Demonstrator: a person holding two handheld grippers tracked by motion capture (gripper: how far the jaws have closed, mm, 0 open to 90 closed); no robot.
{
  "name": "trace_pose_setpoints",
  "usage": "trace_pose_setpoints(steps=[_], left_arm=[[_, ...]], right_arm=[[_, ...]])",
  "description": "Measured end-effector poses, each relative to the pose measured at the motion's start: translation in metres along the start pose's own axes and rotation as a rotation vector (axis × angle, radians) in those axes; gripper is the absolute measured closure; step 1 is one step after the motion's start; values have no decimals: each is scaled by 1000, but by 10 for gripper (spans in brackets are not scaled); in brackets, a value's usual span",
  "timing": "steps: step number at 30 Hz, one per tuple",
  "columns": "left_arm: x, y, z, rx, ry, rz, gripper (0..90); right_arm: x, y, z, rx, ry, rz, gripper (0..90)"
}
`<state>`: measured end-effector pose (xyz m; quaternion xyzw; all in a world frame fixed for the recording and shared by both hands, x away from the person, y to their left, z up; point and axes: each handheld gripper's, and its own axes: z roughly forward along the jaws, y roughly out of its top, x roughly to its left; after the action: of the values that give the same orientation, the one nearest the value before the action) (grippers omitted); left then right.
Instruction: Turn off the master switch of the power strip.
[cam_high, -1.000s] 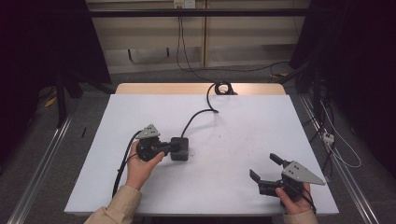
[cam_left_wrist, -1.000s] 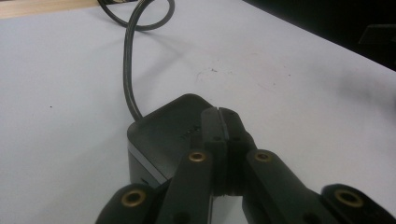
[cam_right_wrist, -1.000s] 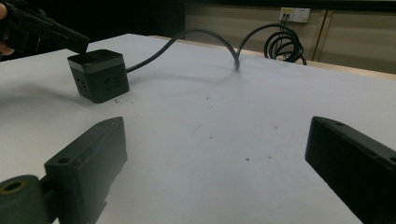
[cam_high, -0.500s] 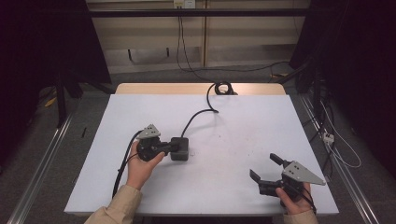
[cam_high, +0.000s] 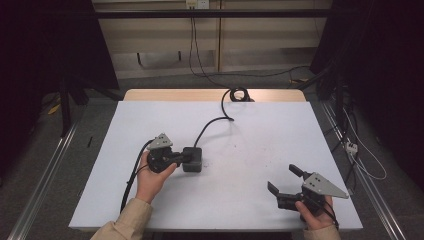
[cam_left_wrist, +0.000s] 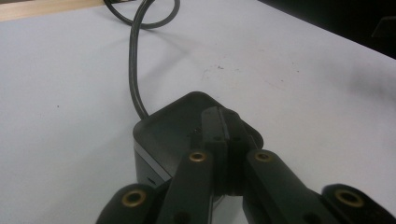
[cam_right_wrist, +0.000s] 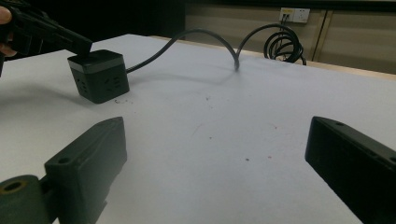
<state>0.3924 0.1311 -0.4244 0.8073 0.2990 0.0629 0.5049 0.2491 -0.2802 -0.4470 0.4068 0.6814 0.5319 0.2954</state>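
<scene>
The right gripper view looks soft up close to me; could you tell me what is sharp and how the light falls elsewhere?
Right gripper view: its own black jaws blur, the socket cube is sharper. Left gripper view: cube top dim, table bright. High view: table evenly lit, surroundings dark.

High view: fixed overhead, looking forward and down across whole bench (cam_high: 250, 150), far. Left gripper view: riding left tongs (cam_left_wrist: 224, 140), very close above black socket cube (cam_left_wrist: 163, 135). Right gripper view: low over bench, facing across it, farther off. Shared by all: cube, its cable (cam_right_wrist: 196, 39).
</scene>
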Motion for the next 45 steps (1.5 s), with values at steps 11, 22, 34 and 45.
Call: trace_pose_setpoints(steps=[11, 22, 34, 45], left_arm=[[-1, 0, 1, -1, 8, 15, 900], [-2, 0, 1, 2, 13, 28, 900], [-3, 0, 1, 1, 18, 38, 900], [-5, 0, 2, 4, 29, 52, 900]], right_arm=[[0, 0, 0, -1, 0, -2, 53], [0, 0, 0, 0, 1, -1, 53], [1, 0, 0, 0, 3, -1, 53], [1, 0, 1, 3, 4, -1, 53]])
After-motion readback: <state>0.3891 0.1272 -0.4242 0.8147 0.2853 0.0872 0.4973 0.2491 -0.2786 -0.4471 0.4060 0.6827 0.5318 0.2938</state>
